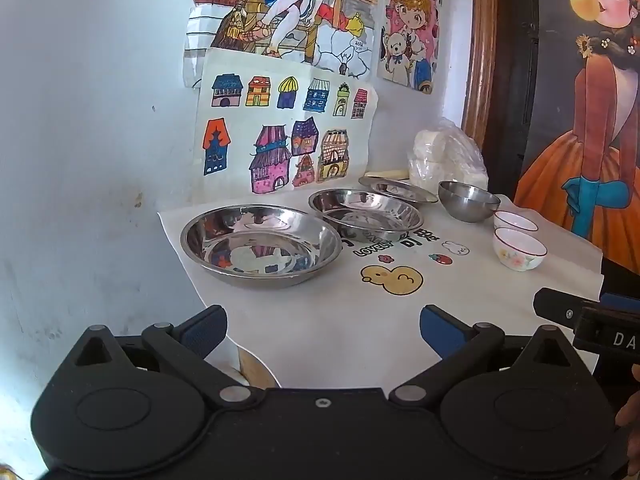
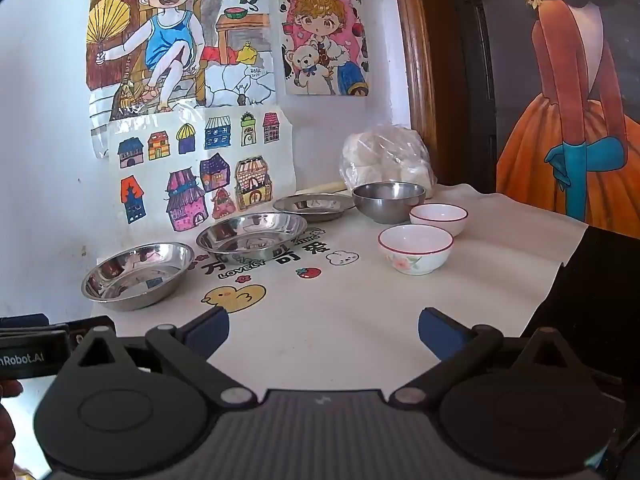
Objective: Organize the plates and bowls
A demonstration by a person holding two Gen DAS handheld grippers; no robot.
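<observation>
I have both tongs spread wide and empty above the near edge of the white cloth (image 1: 480, 292). Ahead of my left tongs (image 1: 322, 330) three steel plates (image 1: 260, 246) run in a row away toward the wall. Ahead and to the right of my right tongs (image 2: 324, 332) sit two white bowls (image 2: 416, 249), touching, with a steel bowl (image 2: 389, 201) just behind them.

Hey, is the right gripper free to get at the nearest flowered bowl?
Probably yes. The right gripper is open and empty, and only bare cloth lies between it and the flowered bowl, which stands apart from its neighbours.
</observation>
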